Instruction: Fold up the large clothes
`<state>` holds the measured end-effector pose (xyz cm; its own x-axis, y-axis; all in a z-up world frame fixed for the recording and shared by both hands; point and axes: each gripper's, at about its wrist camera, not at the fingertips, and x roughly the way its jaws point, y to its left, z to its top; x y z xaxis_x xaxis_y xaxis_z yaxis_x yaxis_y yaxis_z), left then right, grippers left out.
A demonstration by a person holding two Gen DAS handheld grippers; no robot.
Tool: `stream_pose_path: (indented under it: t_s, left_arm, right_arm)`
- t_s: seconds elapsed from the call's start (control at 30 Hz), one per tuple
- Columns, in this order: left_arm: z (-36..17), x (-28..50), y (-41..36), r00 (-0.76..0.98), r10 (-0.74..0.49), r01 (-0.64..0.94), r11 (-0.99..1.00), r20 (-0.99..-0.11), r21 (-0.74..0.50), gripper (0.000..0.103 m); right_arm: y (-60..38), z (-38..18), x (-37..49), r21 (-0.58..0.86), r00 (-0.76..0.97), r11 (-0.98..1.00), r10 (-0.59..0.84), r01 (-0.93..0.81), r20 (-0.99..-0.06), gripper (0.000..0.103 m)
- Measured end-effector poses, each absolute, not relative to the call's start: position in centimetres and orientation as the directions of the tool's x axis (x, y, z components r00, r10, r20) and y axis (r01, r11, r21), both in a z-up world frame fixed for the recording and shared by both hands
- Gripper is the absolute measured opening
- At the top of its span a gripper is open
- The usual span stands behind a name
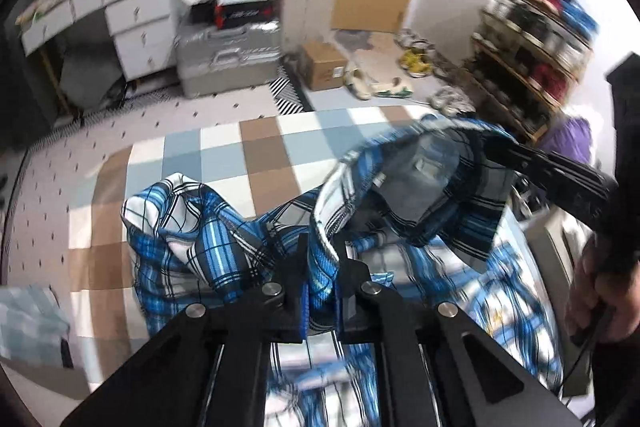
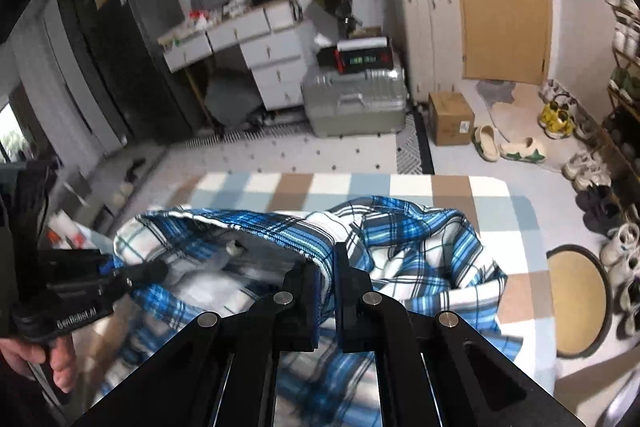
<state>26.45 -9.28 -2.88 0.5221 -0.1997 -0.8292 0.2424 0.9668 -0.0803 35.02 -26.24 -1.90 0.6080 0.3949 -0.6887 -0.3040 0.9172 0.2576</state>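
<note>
Left gripper [image 1: 320, 267] at six o'clock, jaws clamped on a fold of the blue plaid shirt [image 1: 224, 227]. Shirt bunched and lifted off the checked bedspread [image 1: 256, 147], spreading from centre toward four o'clock. Right gripper [image 1: 490, 147] entering from three o'clock, pinching the shirt's collar edge, with a hand [image 1: 592, 299] on its grip at four o'clock. Beyond the bed: silver suitcase [image 1: 228, 55] at eleven o'clock, cardboard box [image 1: 324, 65] at twelve, shoe rack [image 1: 532, 39] at two o'clock, white drawers [image 1: 136, 27] at ten.
</note>
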Motion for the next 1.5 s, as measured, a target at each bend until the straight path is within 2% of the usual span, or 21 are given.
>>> stream_pose_path:
  t_s: [0.17, 0.33, 0.43, 0.57, 0.7, 0.77, 0.8, 0.83, 0.9, 1.0, 1.1, 1.2, 1.27, 1.33, 1.4, 1.5]
  left_arm:
    - [-5.0, 20.7, -9.5, 0.55, -0.192, 0.32, 0.948, -0.813, -0.008, 0.004]
    - [-7.8, 16.5, -8.8, 0.519, -0.257, 0.339, 0.938, -0.815, -0.08, 0.004]
    - [-9.3, 15.0, -8.7, 0.508, -0.24, 0.325, 0.943, -0.827, -0.074, 0.004]
    - [-11.1, 14.0, -8.5, 0.505, -0.224, 0.3, 0.951, -0.834, -0.074, 0.004]
    - [-11.7, 13.6, -8.3, 0.532, -0.206, 0.297, 0.954, -0.821, -0.047, 0.004]
    - [-11.5, 12.9, -8.5, 0.539, -0.199, 0.298, 0.954, -0.819, -0.035, 0.004]
    - [-11.7, 13.2, -8.2, 0.53, -0.213, 0.3, 0.953, -0.821, -0.054, 0.005]
    - [-11.9, 13.5, -7.9, 0.524, -0.223, 0.299, 0.952, -0.822, -0.067, 0.005]
    - [-11.9, 13.9, -7.4, 0.51, -0.249, 0.297, 0.949, -0.823, -0.103, 0.005]
    - [-11.7, 14.6, -6.9, 0.495, -0.279, 0.288, 0.946, -0.823, -0.147, 0.005]
    - [-11.3, 15.0, -7.5, 0.521, -0.244, 0.287, 0.952, -0.818, -0.101, 0.005]
    - [-11.1, 14.5, -8.3, 0.558, -0.195, 0.299, 0.954, -0.807, -0.024, 0.005]
    - [-10.7, 14.4, -8.7, 0.578, -0.175, 0.303, 0.953, -0.797, 0.011, 0.005]
    - [-10.6, 14.2, -9.0, 0.597, -0.156, 0.306, 0.951, -0.787, 0.043, 0.005]
    - [-10.2, 14.1, -9.3, 0.614, -0.142, 0.306, 0.95, -0.776, 0.068, 0.005]
    - [-10.1, 14.1, -9.0, 0.611, -0.141, 0.293, 0.954, -0.779, 0.058, 0.005]
  right_arm:
    - [-27.5, -1.2, 27.4, 0.394, 0.659, 0.876, 0.472, -0.278, -0.586, 0.005]
    - [-29.5, -4.5, 19.4, 0.518, 0.704, 0.838, 0.471, -0.17, -0.531, 0.005]
    - [-30.2, -7.7, 17.1, 0.583, 0.665, 0.807, 0.487, -0.094, -0.566, 0.006]
    - [-29.4, -11.3, 15.6, 0.529, 0.588, 0.848, 0.447, -0.039, -0.674, 0.009]
    - [-30.2, -12.2, 15.6, 0.56, 0.518, 0.828, 0.493, -0.033, -0.699, 0.013]
    - [-30.7, -11.5, 15.8, 0.555, 0.508, 0.83, 0.503, -0.058, -0.699, 0.026]
    - [-31.1, -10.9, 15.7, 0.558, 0.519, 0.826, 0.51, -0.074, -0.686, 0.04]
    - [-31.6, -10.2, 15.7, 0.56, 0.539, 0.824, 0.514, -0.092, -0.668, 0.051]
    - [-32.5, -8.6, 16.5, 0.551, 0.577, 0.826, 0.506, -0.113, -0.64, 0.058]
    - [-33.6, -6.6, 18.9, 0.571, 0.623, 0.813, 0.504, -0.11, -0.598, 0.075]
    - [-33.4, -6.3, 22.8, 0.585, 0.615, 0.808, 0.497, -0.072, -0.611, 0.078]
    - [-32.4, -7.8, 27.4, 0.516, 0.529, 0.856, 0.444, -0.014, -0.723, 0.076]
    - [-31.5, -9.0, 29.8, 0.448, 0.482, 0.894, 0.386, 0.016, -0.787, 0.064]
    - [-31.0, -9.8, 30.8, 0.39, 0.45, 0.92, 0.329, 0.047, -0.83, 0.028]
    - [-31.0, -10.1, 31.2, 0.409, 0.443, 0.91, 0.341, 0.066, -0.829, 0.005]
    - [-31.4, -8.2, 30.0, 0.524, 0.527, 0.851, 0.451, -0.012, -0.72, 0.005]
